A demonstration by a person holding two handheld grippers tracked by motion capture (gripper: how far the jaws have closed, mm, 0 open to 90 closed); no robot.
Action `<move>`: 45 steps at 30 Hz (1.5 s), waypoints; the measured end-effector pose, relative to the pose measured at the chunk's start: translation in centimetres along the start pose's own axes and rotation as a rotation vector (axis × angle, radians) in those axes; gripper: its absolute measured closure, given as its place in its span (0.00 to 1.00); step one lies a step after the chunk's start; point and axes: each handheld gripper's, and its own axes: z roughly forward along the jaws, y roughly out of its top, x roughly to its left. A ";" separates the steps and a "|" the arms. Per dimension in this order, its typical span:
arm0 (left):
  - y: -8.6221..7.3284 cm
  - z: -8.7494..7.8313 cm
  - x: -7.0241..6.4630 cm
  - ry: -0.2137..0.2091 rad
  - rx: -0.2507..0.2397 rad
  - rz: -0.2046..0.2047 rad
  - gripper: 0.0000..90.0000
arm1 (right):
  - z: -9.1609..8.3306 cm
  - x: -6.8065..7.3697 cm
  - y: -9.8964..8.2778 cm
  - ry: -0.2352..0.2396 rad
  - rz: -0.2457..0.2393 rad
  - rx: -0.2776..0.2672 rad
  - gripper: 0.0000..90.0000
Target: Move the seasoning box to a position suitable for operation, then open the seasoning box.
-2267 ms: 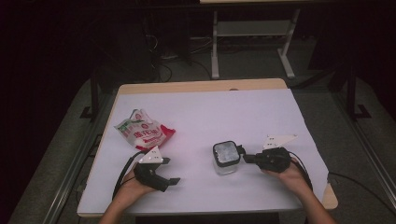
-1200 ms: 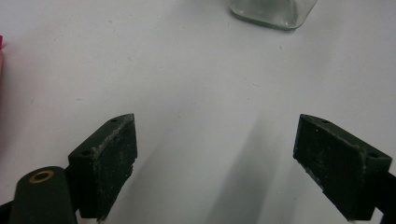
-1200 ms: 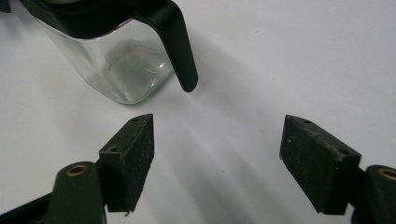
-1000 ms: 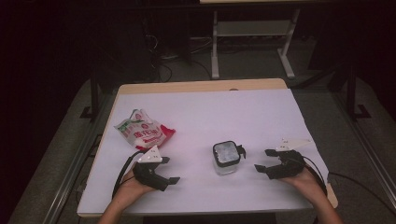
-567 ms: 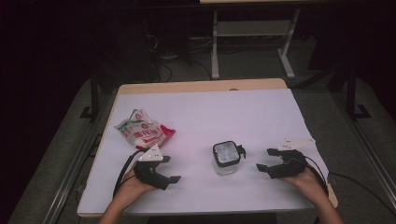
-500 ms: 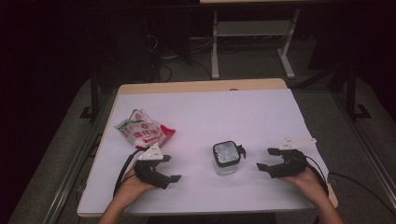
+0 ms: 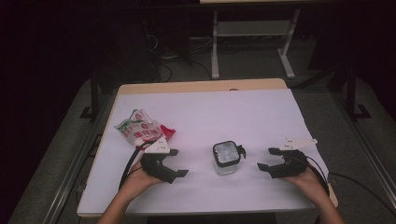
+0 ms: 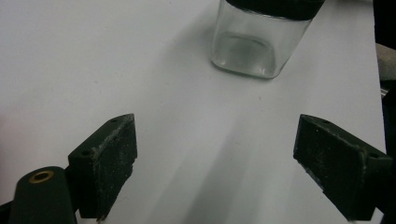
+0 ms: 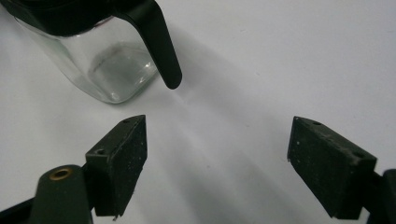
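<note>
My right gripper (image 7: 267, 158) has let go of the glass jar (image 7: 227, 157) and pulled back from it since a couple of seconds ago, when it was right up against the jar's side. Now its jaws stand wide apart with nothing but bare white table (image 7: 224, 112) between them. In the right gripper view the jar (image 9: 100, 60) sits ahead and off to the left of my jaws, well clear of the pads (image 9: 122, 163), its black lid latch (image 9: 159, 42) hanging down the side that faces me.

My left gripper (image 7: 177, 163) is wide open too and holds nothing. It has edged a little toward the jar within the last second, and in the left gripper view the jar (image 8: 254, 39) stands straight ahead, apart from both pads (image 8: 109, 158).

The red and white snack bag (image 7: 142, 131) lies behind my left gripper, untouched.

I judge the jar is now set down and freed, so the next step probably falls to my left gripper: the bag or the jar.
</note>
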 end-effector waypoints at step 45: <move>6.7 7.7 -2.3 -0.164 -0.006 0.144 0.15 | 0.1 -0.4 -0.2 0.019 0.009 -0.019 0.21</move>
